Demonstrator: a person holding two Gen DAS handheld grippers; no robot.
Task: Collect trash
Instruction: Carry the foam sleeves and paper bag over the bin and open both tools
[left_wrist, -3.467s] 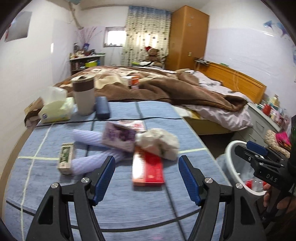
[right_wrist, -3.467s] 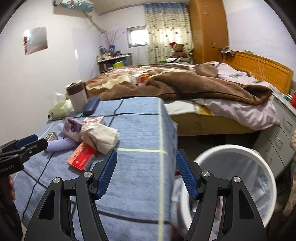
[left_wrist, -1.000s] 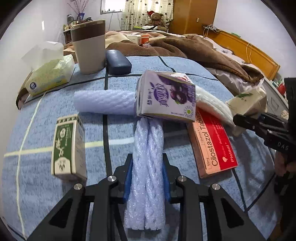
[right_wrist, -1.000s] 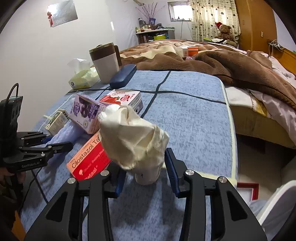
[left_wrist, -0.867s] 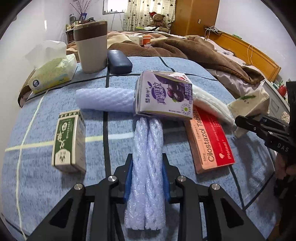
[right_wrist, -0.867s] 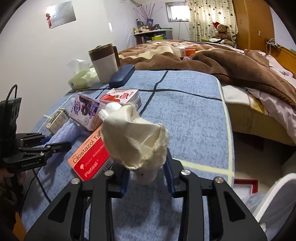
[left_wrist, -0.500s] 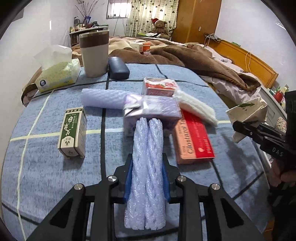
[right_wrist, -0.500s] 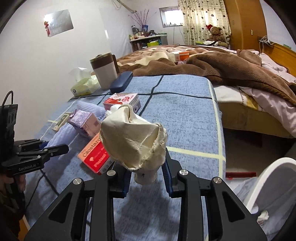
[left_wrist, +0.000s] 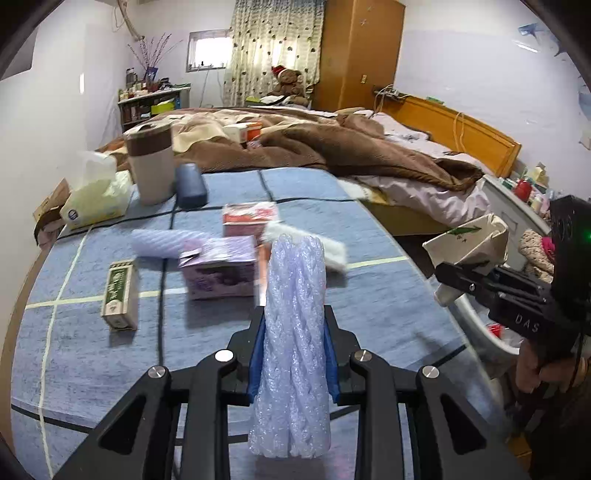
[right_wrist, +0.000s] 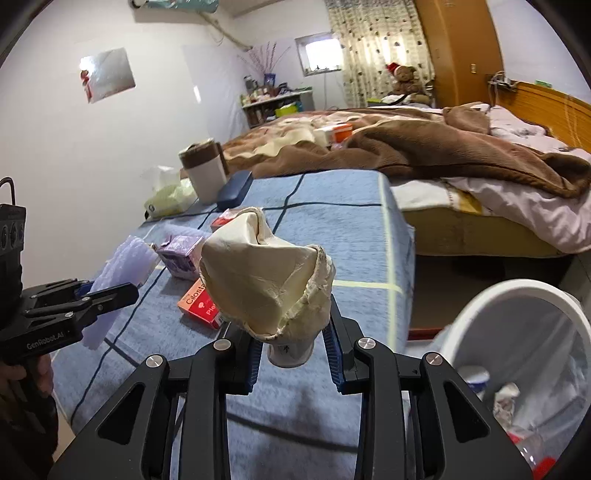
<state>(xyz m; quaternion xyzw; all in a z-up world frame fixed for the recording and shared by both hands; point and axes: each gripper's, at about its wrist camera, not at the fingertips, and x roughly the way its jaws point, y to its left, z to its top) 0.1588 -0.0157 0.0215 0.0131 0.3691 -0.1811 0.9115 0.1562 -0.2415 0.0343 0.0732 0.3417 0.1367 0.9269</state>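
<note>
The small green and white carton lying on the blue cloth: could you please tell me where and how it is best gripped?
Grip the small green and white carton across its two long sides near the middle, coming from above. It lies flat, narrow and apart from the purple carton, leaving room for fingers on both sides.

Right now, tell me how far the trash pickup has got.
Done: some trash already lies in the white bin. In hand: the left gripper is shut on a foam sleeve, the right gripper on a crumpled paper cup. Left on the blue cloth: purple carton, green box, red box, another foam sleeve.
</note>
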